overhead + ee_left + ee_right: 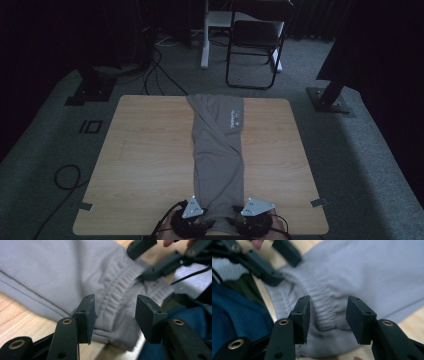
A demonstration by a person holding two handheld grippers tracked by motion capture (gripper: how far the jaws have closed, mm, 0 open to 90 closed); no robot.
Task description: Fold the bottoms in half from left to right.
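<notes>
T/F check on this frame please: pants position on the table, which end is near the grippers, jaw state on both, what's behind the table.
1. The grey pants lie lengthwise down the middle of the wooden table. True.
2. The elastic waistband is at the person's edge, by both grippers. True.
3. The left gripper is clamped on the waistband. False: its jaws stand apart over the fabric, not pressing on it.
4. The right gripper holds a blue cloth. False: its jaws stand open over the grey waistband.
5. A folding chair stands on the carpet beyond the table. True.
</notes>
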